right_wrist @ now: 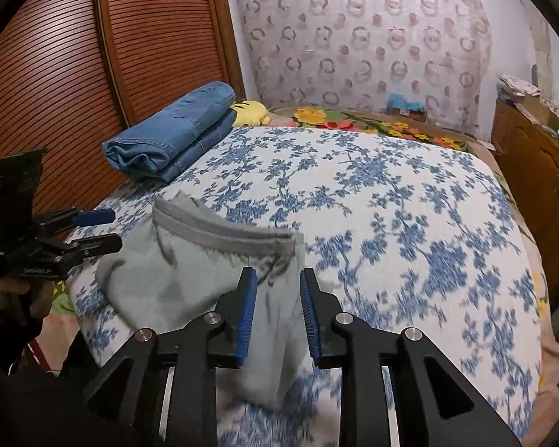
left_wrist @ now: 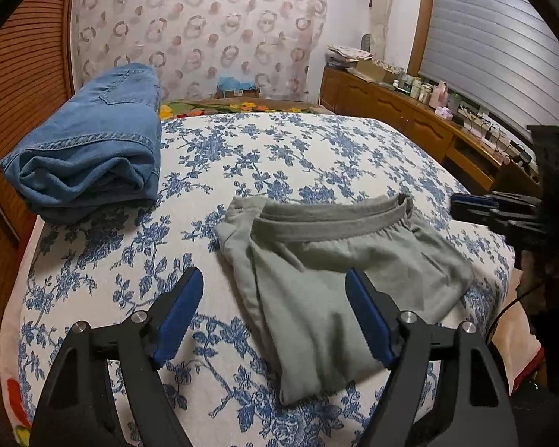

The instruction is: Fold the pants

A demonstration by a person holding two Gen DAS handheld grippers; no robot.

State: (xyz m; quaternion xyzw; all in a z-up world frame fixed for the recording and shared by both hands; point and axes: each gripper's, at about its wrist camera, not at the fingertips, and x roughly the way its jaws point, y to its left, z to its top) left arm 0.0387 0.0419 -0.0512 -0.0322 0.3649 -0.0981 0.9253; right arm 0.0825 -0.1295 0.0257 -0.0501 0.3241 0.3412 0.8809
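One pair of pale grey-green cotton pants (left_wrist: 339, 279), folded into a compact rectangle with the darker grey elastic waistband on top at the far edge, lies near the front of the bed. One more garment is in play: a single pair of blue denim jeans (left_wrist: 89, 149), folded thick, sitting well apart at the bed's far left, against the slatted wooden wardrobe door (right_wrist: 56, 67).

Two grippers on show. The left gripper (left_wrist: 274, 313) hangs over the near-left part of the grey-green pants with its blue-padded jaws spread wide and nothing clamped; one pad is over the bedcover, the other over the cloth, and whether either touches I cannot tell. The right gripper (right_wrist: 277, 313) has its jaws parted only a little, the fabric showing in the gap below, pads not pinching it — released. A gloved hand (right_wrist: 15, 298) grips the left tool's handle at the edge of the right view.

Underneath is a white bedcover printed with blue flowers (left_wrist: 298, 149). Behind stands a patterned lace curtain (left_wrist: 205, 26), with one yellow plush toy (right_wrist: 251, 111) beside the jeans and a cluttered wooden sideboard (left_wrist: 410, 111) under a shuttered window (left_wrist: 495, 29).
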